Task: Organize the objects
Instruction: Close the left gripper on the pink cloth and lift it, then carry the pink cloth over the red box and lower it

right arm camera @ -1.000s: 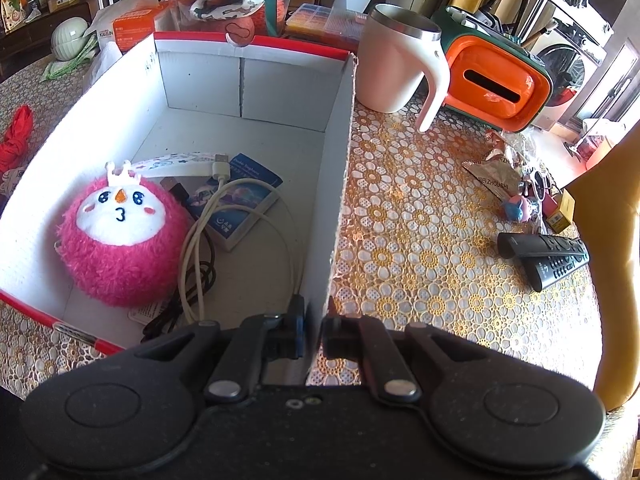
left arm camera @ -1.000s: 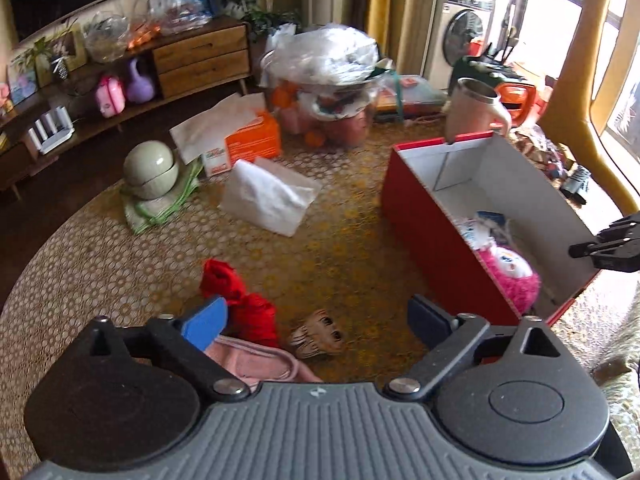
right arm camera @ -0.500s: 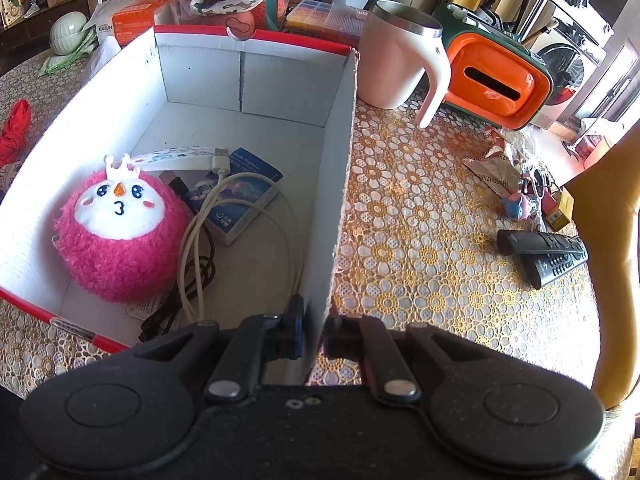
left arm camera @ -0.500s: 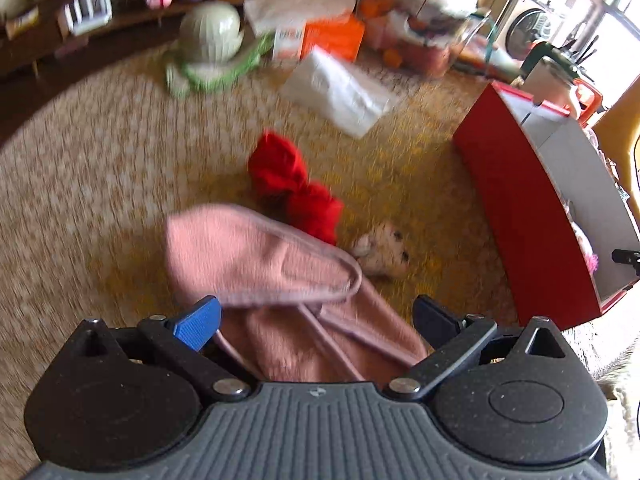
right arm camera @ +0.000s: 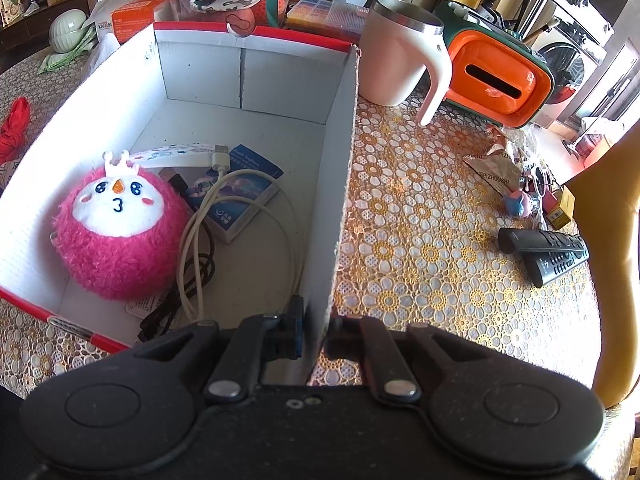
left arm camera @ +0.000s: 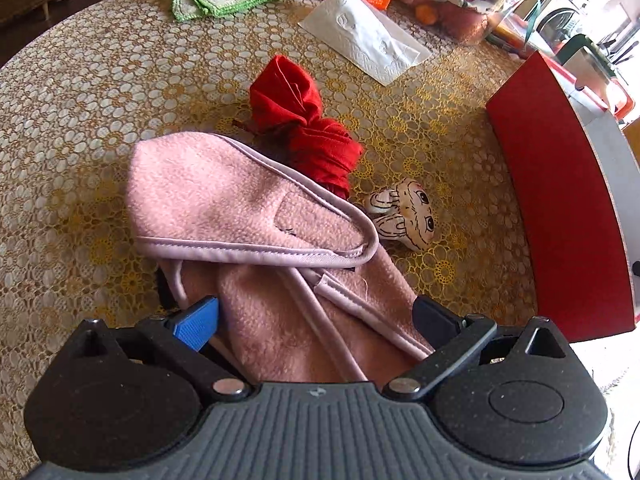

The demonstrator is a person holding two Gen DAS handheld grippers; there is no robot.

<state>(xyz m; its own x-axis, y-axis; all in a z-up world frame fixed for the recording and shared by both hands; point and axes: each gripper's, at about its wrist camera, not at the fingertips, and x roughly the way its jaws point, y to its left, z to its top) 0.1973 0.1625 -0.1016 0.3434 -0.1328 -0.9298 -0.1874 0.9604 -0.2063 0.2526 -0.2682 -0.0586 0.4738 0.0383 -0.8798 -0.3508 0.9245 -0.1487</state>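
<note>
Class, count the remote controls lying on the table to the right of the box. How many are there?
2. One remote control lies on the lace tablecloth right of the box; the second remote control lies just below it, touching and angled. More may sit hidden among nearby clutter.

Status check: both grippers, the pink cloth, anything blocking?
Left gripper open over pink cloth. Right gripper shut on box wall. Red cloth touches pink.

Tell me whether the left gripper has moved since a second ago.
Yes. The left gripper has come down over the pink cloth; the red box, fixed on the table, has slid to the view's right edge.
</note>
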